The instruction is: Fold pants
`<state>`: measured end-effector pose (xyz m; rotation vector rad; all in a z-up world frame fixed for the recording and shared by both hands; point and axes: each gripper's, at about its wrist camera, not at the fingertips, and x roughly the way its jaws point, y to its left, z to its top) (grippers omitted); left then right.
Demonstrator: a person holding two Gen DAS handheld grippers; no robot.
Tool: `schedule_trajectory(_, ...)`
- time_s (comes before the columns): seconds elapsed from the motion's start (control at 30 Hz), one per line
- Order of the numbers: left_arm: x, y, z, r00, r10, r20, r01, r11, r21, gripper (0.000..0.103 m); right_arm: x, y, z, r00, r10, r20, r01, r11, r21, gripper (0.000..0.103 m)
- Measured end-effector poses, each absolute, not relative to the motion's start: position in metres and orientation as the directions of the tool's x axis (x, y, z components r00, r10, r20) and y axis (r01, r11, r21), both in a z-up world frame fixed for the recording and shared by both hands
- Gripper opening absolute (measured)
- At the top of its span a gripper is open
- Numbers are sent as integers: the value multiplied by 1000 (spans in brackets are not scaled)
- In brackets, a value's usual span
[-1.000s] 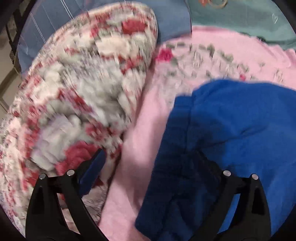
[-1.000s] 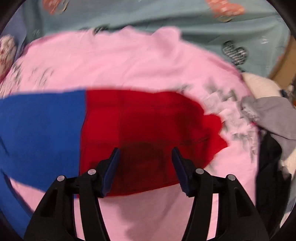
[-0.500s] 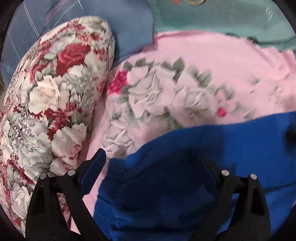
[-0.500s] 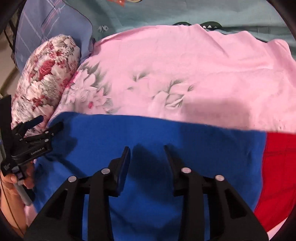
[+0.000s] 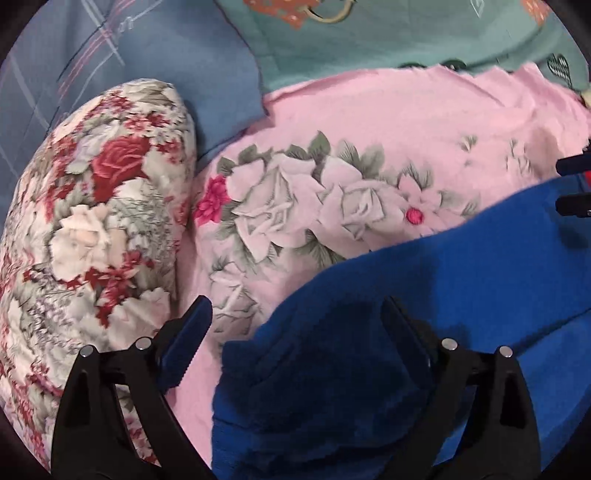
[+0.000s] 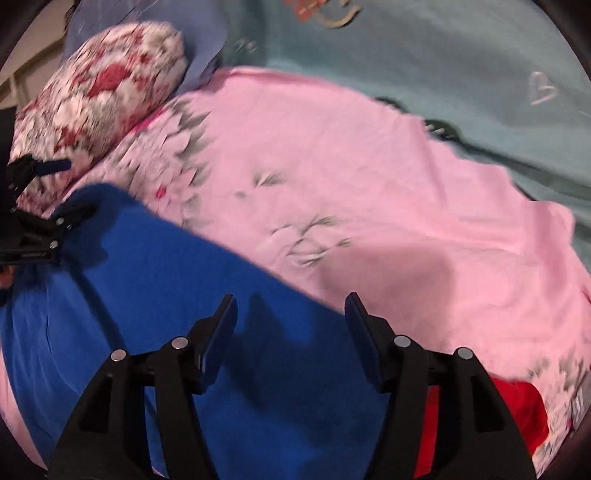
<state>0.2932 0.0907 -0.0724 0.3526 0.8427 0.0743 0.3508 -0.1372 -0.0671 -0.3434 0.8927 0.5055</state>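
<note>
Here, two wrist views look down on a bed; a pink floral blanket (image 5: pixel 406 122) covers most of it, with a teal sheet (image 5: pixel 406 33) beyond it and a rose-print pillow (image 5: pixel 92 229) at the left edge, leaning against a blue plaid pillow (image 5: pixel 122 62).

The pants (image 6: pixel 192 325) are blue with a red part (image 6: pixel 517 417); they lie across the near side of the pink blanket, the blue part towards the rose-print pillow and the red part at the far right of the right wrist view.

In the left wrist view the left gripper (image 5: pixel 295 325) has its jaws wide apart; a bunched blue end of the pants (image 5: pixel 332 387) sits between them, nearer the right finger; the left finger hangs over bare pink blanket, so nothing is clamped.

In the right wrist view the right gripper (image 6: pixel 291 328) hovers over the flat blue cloth, near its edge against the pink; its jaws have just been opening and now stand apart, with nothing pinched between the pads; the view is blurred.

The left gripper also shows at the left edge of the right wrist view, beside the rose-print pillow.
</note>
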Motion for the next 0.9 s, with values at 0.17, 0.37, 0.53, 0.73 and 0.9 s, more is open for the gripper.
schedule_trajectory(0.17, 306, 93, -83, 643, 110, -758, 151, 952, 266, 32, 359, -130, -87, 472, 266, -840, -596, 798, -83, 53)
schedule_trajectory(0.37, 303, 92, -61, 653, 93, -752, 130, 964, 232, 3, 344, -146, -61, 487, 313, -816, -591, 806, -44, 4)
schedule_trajectory(0.53, 241, 103, 9, 754, -10, -657, 151, 976, 159, 3, 280, -180, 8, 501, 489, -714, -630, 772, 87, 4)
schedule_trajectory(0.73, 132, 107, 25, 790, -82, -608, 179, 979, 101, 3, 157, -191, 10, 402, 597, -694, -712, 681, 172, 4)
schedule_trajectory(0.9, 88, 123, -25, 714, -73, -696, 112, 994, 10, 14, 96, -171, -54, 299, 601, -741, -718, 653, 240, 5)
